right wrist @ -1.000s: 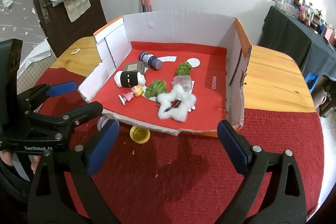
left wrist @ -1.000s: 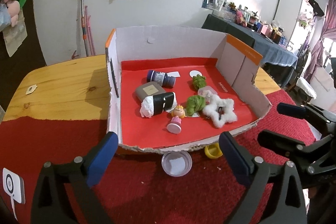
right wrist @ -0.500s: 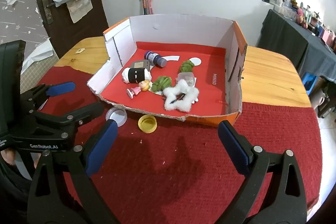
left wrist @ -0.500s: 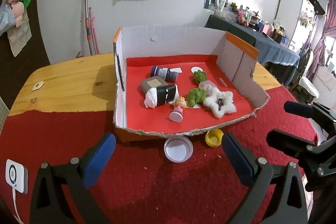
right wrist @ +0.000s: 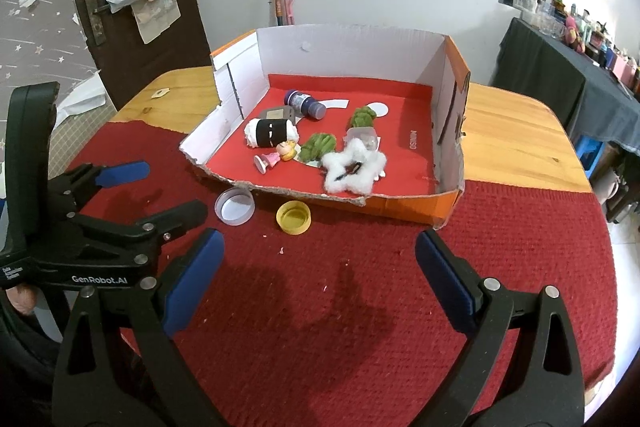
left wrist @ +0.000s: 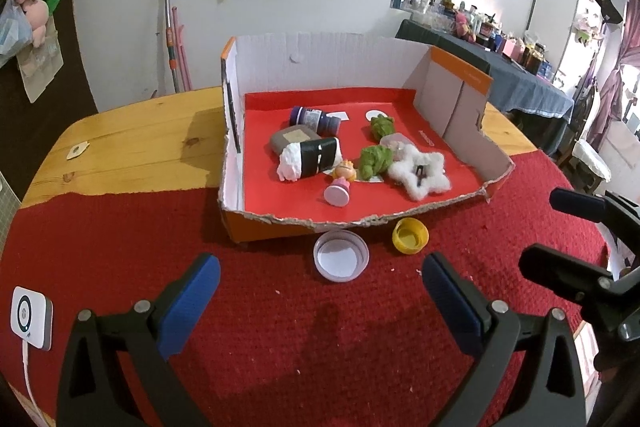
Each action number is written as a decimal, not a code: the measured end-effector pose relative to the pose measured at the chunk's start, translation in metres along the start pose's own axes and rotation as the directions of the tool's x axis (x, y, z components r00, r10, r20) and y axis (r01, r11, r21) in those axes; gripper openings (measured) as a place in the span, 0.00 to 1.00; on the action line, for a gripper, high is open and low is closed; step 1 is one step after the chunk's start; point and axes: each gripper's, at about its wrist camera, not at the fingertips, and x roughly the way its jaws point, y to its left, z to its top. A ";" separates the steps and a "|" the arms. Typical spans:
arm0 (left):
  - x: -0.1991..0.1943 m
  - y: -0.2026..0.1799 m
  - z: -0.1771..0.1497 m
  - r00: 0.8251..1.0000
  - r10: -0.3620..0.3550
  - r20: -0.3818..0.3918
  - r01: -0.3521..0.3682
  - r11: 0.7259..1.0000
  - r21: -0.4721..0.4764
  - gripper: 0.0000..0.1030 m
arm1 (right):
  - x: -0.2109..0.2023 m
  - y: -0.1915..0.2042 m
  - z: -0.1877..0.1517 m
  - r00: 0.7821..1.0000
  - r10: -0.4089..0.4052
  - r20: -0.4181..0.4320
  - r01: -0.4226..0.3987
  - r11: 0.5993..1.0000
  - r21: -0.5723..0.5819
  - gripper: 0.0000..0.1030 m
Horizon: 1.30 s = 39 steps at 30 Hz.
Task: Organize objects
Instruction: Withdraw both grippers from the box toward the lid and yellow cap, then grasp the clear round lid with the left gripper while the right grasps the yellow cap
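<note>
Above the red cloth, both jaws gape empty.

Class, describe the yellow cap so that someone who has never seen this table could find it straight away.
Find the torn cardboard box with the red floor, standing on the red cloth. Outside its ragged front edge two small round caps lie open side up on the cloth. The yellow cap is the right-hand one in the left wrist view; its neighbour, the clear cap, is wider and pale with a white inside.
</note>
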 end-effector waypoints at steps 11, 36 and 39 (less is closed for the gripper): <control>0.003 -0.001 -0.003 1.000 0.001 -0.012 0.000 1.000 0.001 1.00 | 0.000 0.001 -0.005 1.000 0.006 -0.007 -0.006 1.000 0.002 0.95; 0.049 0.003 -0.014 0.993 -0.014 -0.116 0.018 0.999 0.039 0.76 | 0.057 -0.003 -0.011 0.993 0.043 -0.107 -0.041 0.999 0.018 0.59; 0.052 0.004 -0.014 0.993 -0.013 -0.121 0.018 0.999 0.040 0.74 | 0.064 -0.002 -0.010 0.992 0.048 -0.115 -0.047 0.999 0.016 0.58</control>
